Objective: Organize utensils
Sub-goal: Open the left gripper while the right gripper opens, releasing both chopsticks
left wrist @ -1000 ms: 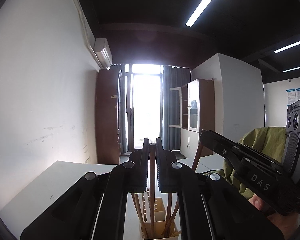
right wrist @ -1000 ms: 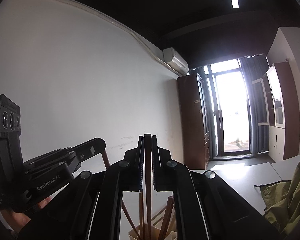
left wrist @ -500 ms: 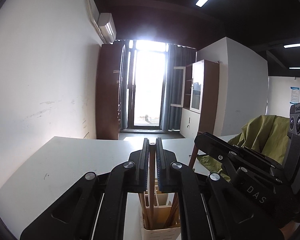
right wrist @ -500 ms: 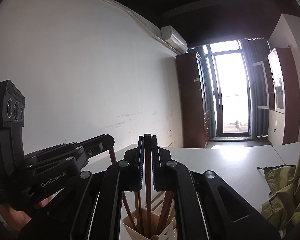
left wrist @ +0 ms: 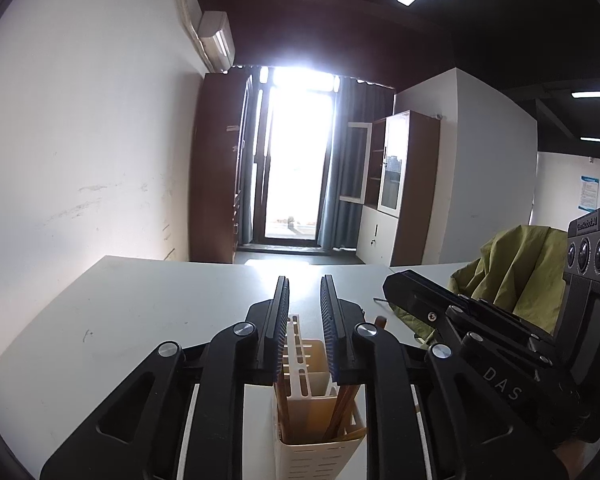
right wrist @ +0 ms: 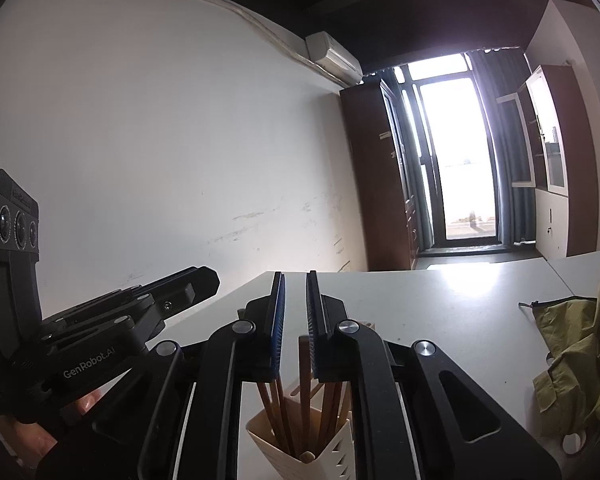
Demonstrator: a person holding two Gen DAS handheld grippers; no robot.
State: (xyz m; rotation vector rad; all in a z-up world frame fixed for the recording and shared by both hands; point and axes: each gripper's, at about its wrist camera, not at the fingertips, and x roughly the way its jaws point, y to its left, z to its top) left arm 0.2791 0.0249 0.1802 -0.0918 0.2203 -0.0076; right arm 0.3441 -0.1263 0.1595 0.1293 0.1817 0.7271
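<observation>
Seemingly, in the left wrist view the left gripper [left wrist: 304, 280] is opening, nothing between its jaws, above the cream holder [left wrist: 318, 432] near the tabletop's [left wrist: 140, 304] near edge. In the right wrist view the right gripper [right wrist: 294, 276] is opening too, with 1 chopstick [right wrist: 305, 396] standing loose below; the chopsticks look light, stiff and smooth, so best pinched near their tops.

In your left wrist view, the body of your right gripper [left wrist: 396, 286] carried the white letters "DAS". In your right wrist view, the body of your left gripper [right wrist: 206, 280] read "GenRobot.AI" in white. The blue-and-white wall posters [left wrist: 598, 194] at the far right of the left wrist view, and the small print on each gripper's camera block, were too small to read.
</observation>
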